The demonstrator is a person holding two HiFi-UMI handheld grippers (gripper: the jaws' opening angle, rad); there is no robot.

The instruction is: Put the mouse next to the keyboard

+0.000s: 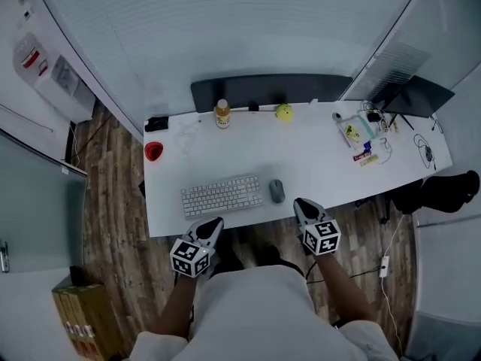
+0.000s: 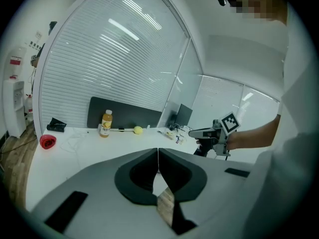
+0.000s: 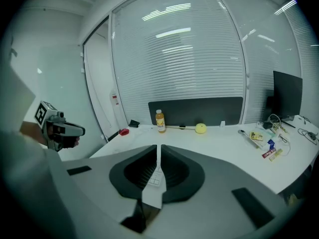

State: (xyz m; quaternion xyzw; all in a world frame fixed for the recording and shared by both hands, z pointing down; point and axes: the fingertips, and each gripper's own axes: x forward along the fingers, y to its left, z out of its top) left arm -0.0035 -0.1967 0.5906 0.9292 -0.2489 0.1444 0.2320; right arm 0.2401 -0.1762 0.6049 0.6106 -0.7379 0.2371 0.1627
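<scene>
Looking down, we saw a long white desktop point(image 1: 323, 179) carrying a white rectangular keyboard point(image 1: 222, 195). The small grey mouse point(image 1: 276, 190) lay just beside the keyboard's right end, not touching it. Beyond the keyboard an orange-filled plastic bottle point(image 1: 222, 114) and a yellow ball point(image 1: 283, 112) stood before a dark partition panel point(image 1: 270, 90). A small red object point(image 1: 153, 151) sat beyond the keyboard's left end, and a clutter of cables and packets point(image 1: 364, 135) lay far to its right. Brown wood-plank flooring point(image 1: 113, 201) and white slatted blinds point(image 1: 225, 21) framed the desk. Our left gripper point(image 1: 213, 224) and right gripper point(image 1: 299, 204) hung on our side of the keyboard, each with its jaws pressed together and empty.
</scene>
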